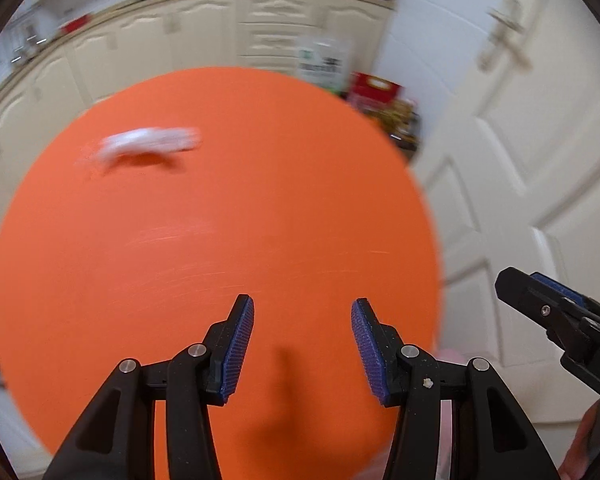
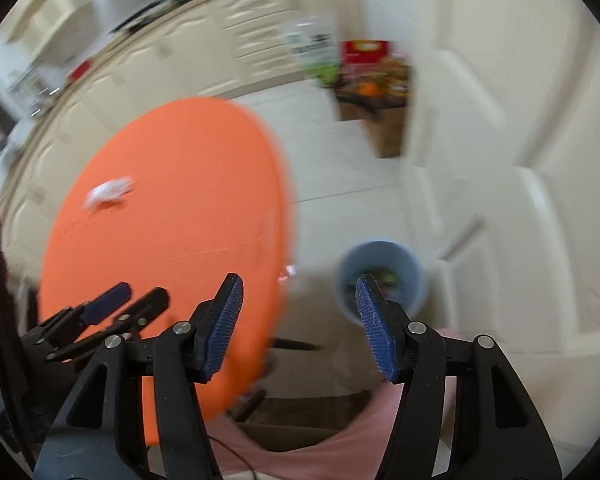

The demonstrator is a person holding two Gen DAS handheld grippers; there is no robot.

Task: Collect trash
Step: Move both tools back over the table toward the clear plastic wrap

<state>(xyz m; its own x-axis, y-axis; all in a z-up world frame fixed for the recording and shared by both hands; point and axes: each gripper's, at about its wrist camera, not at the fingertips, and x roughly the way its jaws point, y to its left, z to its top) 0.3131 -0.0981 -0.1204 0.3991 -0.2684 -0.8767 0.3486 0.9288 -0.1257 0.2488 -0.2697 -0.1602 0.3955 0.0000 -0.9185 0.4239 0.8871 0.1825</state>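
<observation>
White crumpled scrap, blurred, lies on round orange table, far left part. Left gripper over table's near side, jaws apart, nothing between. Right gripper beside table edge, jaws apart, empty. Blue bin on floor right of table, litter inside.

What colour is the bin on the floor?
Pale blue bin, clearest in the right wrist view, beside the orange table.

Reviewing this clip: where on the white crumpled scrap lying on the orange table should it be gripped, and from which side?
Grip the white scrap across its narrow middle, coming from above. It lies long and low on the orange table, so jaws straddling the short width should close on it most easily. Blur hides its exact folds.
</observation>
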